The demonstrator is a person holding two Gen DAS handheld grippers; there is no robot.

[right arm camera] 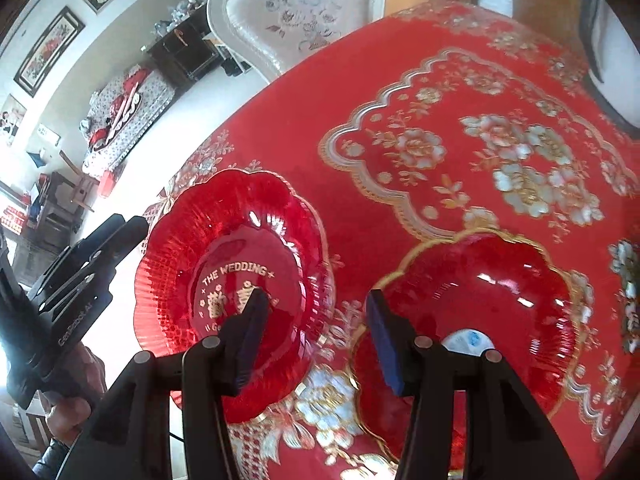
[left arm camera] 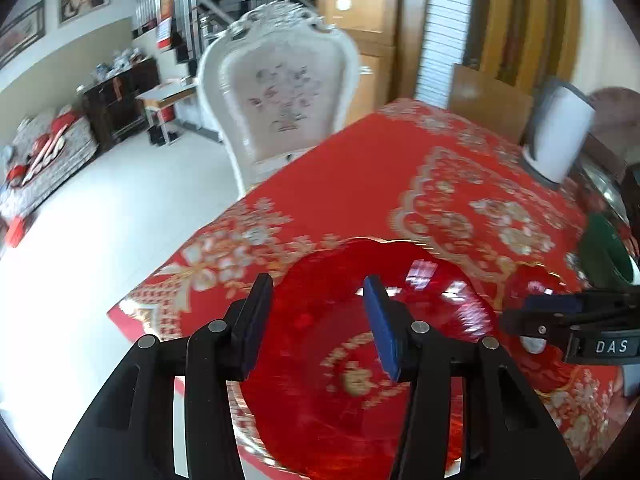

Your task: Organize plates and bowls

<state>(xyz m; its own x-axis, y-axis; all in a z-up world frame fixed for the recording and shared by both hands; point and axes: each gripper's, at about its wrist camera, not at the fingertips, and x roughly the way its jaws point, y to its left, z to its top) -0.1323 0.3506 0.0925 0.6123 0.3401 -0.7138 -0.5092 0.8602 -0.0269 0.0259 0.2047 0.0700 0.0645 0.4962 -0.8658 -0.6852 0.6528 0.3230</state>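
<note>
Two red glass plates with scalloped gold rims lie side by side on the red flowered tablecloth [right arm camera: 400, 80]. The left plate [right arm camera: 240, 240] bears gold lettering; it also shows in the left wrist view [left arm camera: 340, 380]. The right plate [right arm camera: 492, 304] has a white sticker; its edge shows in the left wrist view [left arm camera: 532, 284]. My left gripper [left arm camera: 318, 292] is open and empty above the left plate. My right gripper [right arm camera: 316, 300] is open and empty above the gap between the plates. The right gripper also shows in the left wrist view [left arm camera: 560, 316]; the left one in the right wrist view [right arm camera: 120, 232].
A white cylindrical appliance [left arm camera: 560, 132] stands at the table's far right, with a green bowl [left arm camera: 604, 252] nearer. A white ornate chair [left arm camera: 280, 92] stands behind the table. The table's left edge [left arm camera: 172, 264] drops to a white floor.
</note>
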